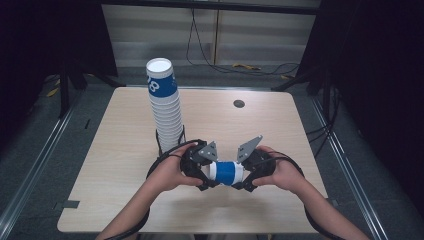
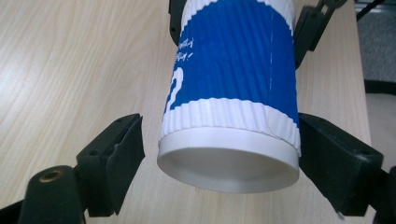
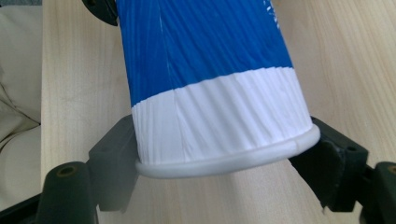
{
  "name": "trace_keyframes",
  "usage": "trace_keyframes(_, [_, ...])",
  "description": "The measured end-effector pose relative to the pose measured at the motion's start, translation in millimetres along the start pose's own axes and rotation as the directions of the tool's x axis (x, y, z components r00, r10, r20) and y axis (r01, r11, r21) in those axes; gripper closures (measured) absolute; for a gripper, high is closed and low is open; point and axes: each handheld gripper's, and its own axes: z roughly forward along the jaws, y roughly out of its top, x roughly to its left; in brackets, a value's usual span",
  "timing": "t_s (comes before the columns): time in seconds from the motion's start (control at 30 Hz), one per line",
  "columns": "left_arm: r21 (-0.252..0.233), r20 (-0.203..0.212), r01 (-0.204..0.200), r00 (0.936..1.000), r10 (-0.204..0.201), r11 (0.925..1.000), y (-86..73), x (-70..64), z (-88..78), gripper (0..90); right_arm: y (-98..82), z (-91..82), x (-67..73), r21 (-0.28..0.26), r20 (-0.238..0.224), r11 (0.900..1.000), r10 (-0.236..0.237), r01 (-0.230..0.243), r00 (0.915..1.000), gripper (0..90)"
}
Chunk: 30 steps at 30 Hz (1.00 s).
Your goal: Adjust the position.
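The blue-and-white cup (image 1: 227,171) lies level between both grippers, base toward the half-open left gripper (image 1: 203,172), rim clamped in the right gripper (image 1: 246,173).

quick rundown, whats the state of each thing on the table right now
blue and white ribbed paper cup: lying level above the table between both grippers, one end toward each
tall stack of blue and white paper cups: standing on the table, leaning a little
left gripper: jaws either side of the cup's base end, one pad clear of it
right gripper: shut on the cup's rim end
light wooden table: bare apart from the stack
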Motion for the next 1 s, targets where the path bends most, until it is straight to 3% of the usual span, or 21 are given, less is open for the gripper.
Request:
trace_keyframes(0.67, [0.094,0.004,-0.024,0.9997,0.024,0.9953,7.6,-1.6,12.0,20.4,4.7,0.3,-2.5,0.037,-0.008,0.999,-0.019,0.020,0.9998,21.1])
trace_keyframes(1.0, [0.086,0.007,-0.008,0.9999,0.007,0.9962,7.6,-1.4,12.2,22.0,6.1,0.7,-3.1,0.039,-0.008,0.999,-0.032,0.032,0.9995,20.9])
